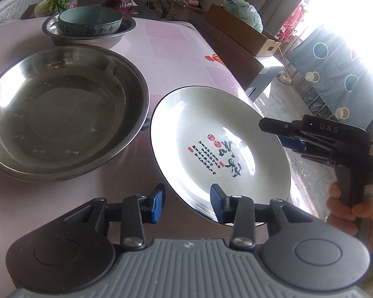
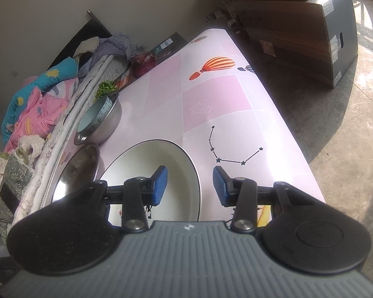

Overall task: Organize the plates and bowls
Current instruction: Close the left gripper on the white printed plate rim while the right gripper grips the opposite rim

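A white plate (image 1: 221, 149) with a dark rim and black calligraphy lies on the pink tablecloth (image 1: 176, 49) near its right edge. My left gripper (image 1: 188, 203) straddles its near-left rim, one blue pad over the plate and the other outside it, with cloth showing in the gap. The right gripper (image 1: 282, 135) sits at the plate's far-right rim, held by a hand (image 1: 345, 211). In the right wrist view the right gripper (image 2: 190, 186) stands open across the plate (image 2: 161, 156) rim, pads not touching it. To the left are a large steel basin (image 1: 62, 114) and a teal bowl (image 1: 89, 23) nested in a steel bowl (image 1: 49, 28).
The table edge (image 2: 296, 149) drops to a concrete floor on the right, where cardboard boxes (image 2: 298, 32) are stacked. A bed with bedding (image 2: 37, 99) runs along the table's other side. Greens (image 1: 58, 2) and a red bag (image 1: 119, 2) lie at the far end.
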The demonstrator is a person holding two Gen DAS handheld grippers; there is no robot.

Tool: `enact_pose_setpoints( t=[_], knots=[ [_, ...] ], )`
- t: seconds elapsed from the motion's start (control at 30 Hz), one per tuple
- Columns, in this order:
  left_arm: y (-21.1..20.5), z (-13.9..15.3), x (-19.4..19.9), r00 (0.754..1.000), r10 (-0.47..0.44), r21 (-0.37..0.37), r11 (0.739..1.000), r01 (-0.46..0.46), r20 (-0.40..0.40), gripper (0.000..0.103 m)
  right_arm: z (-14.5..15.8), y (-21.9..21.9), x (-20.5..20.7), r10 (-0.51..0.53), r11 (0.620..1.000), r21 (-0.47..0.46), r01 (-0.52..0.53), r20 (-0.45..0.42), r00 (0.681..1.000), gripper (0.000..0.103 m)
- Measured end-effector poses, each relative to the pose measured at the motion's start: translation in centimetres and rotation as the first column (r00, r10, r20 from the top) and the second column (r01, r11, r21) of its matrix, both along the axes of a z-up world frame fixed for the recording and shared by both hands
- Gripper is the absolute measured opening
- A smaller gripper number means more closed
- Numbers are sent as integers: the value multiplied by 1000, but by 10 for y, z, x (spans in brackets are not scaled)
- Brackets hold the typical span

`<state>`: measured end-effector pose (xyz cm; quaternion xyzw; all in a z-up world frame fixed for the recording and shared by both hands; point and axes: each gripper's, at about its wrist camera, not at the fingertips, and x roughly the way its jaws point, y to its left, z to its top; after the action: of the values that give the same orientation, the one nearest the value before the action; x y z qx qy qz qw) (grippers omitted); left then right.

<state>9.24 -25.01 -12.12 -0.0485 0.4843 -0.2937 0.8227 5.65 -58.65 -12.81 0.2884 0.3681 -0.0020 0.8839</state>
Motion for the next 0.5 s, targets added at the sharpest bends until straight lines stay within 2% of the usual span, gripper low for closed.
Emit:
enact_pose_setpoints(
  t=[0.13,0.2,0.5],
  knots=[
    [-4,0,0,1000,10,6,1000,-10,10,40,-4,7,11,46,999,24,-46,-17,999,41],
    [-4,1,0,1000,11,10,1000,-11,13,39,-2,14,12,58,998,-14,-58,-24,998,41],
    [1,4,-5,1000,-6,27,1000,6,6,40,4,24,-7,44,999,-18,-45,-57,997,42]
  ],
)
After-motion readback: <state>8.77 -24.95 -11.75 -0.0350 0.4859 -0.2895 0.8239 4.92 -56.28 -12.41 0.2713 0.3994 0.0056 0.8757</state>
